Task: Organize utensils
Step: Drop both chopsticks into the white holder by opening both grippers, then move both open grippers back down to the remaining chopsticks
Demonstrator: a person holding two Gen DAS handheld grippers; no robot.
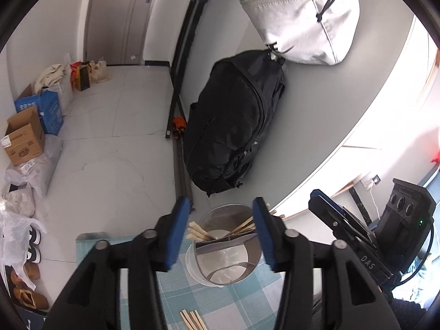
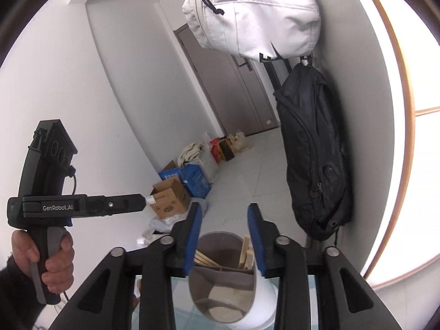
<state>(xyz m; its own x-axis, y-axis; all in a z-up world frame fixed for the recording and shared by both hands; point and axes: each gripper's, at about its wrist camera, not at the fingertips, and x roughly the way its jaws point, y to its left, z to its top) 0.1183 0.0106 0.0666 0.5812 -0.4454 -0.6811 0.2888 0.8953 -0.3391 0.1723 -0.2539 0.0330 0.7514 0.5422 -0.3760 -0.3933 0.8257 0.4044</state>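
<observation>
Two blue-padded claws, left claw (image 1: 217, 233) and right claw (image 2: 224, 236), both spread and empty, hover above the divided grey plastic utensil holder (image 1: 224, 258), apparently having dropped wooden chopsticks (image 1: 200, 232) in the far compartment.

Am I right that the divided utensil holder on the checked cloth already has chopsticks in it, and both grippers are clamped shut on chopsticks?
Not quite. The utensil holder on the checked cloth does hold chopsticks, but the left gripper and right gripper both stand open with nothing pinched between their pads, as each wrist view shows.
</observation>
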